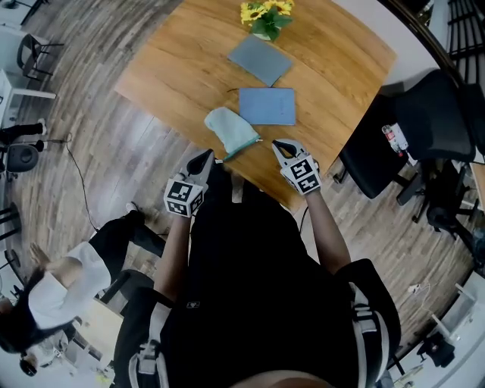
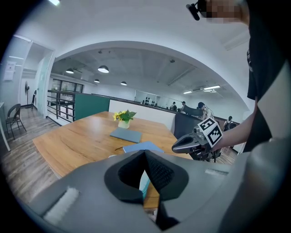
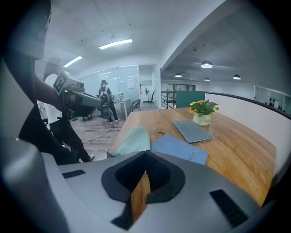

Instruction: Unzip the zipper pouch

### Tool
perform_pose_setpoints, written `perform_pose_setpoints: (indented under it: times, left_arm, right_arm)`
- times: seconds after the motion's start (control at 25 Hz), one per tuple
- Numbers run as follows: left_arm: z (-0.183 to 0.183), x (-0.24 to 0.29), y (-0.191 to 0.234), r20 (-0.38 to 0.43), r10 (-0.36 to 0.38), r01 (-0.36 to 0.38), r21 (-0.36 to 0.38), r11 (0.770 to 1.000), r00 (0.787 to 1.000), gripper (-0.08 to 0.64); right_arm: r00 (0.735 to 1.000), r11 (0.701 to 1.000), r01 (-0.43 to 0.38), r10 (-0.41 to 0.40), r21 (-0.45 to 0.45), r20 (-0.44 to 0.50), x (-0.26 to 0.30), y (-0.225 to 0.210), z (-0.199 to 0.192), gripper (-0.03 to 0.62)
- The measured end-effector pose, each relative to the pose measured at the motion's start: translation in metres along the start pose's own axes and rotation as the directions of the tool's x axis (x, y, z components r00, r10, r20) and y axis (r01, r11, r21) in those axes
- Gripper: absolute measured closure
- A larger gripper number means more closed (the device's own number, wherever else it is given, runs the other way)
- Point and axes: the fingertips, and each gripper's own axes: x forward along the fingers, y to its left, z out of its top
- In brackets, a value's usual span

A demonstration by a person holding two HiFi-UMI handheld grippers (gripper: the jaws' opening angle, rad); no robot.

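A mint-green zipper pouch [image 1: 231, 130] lies flat near the front edge of the wooden table [image 1: 174, 76]. It also shows in the right gripper view [image 3: 132, 140]. My left gripper [image 1: 203, 158] hovers just left of the pouch's near end, shut and empty. On the other side, my right gripper [image 1: 280, 145] is also shut with nothing in it, a short way from the pouch. In the left gripper view the closed jaws [image 2: 144, 153] hide most of the pouch, and the right gripper [image 2: 183, 145] shows beyond them. The left gripper [image 3: 86, 101] appears at the left of the right gripper view.
A blue notebook [image 1: 267, 105] lies just behind the pouch, and a grey laptop [image 1: 260, 60] farther back. A pot of yellow flowers [image 1: 265, 17] stands at the far edge. A black office chair [image 1: 409, 129] is to the right. A person [image 1: 68, 280] sits at lower left.
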Motion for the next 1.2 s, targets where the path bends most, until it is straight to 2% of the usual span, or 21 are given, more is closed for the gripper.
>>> perform_pose_setpoints:
  times: [0.4, 0.88, 0.96, 1.08, 1.2]
  left_arm:
    - [-0.002, 0.007, 0.008, -0.009, 0.012, -0.012, -0.005, 1.000, 1.000, 0.566]
    - [-0.015, 0.014, 0.017, -0.052, 0.011, -0.013, -0.042, 0.999, 0.999, 0.566]
    - [-0.016, 0.016, 0.019, -0.059, 0.008, -0.011, -0.048, 0.999, 0.998, 0.566]
    - [-0.019, 0.019, 0.023, -0.068, 0.000, -0.004, -0.060, 0.998, 0.998, 0.566]
    - [-0.025, 0.020, 0.026, -0.082, -0.009, 0.004, -0.071, 0.997, 0.997, 0.566]
  right_arm:
    - [0.998, 0.999, -0.045, 0.045, 0.008, -0.038, 0.023, -0.002, -0.005, 0.589]
    - [0.978, 0.984, -0.168, 0.173, 0.055, -0.119, 0.069, -0.003, -0.013, 0.541]
    - [0.970, 0.978, -0.189, 0.201, 0.090, -0.138, 0.077, -0.002, -0.019, 0.526]
    - [0.962, 0.959, -0.206, 0.235, 0.195, -0.136, 0.089, -0.004, -0.024, 0.509]
    - [0.956, 0.951, -0.212, 0.249, 0.224, -0.153, 0.100, -0.005, -0.027, 0.495]
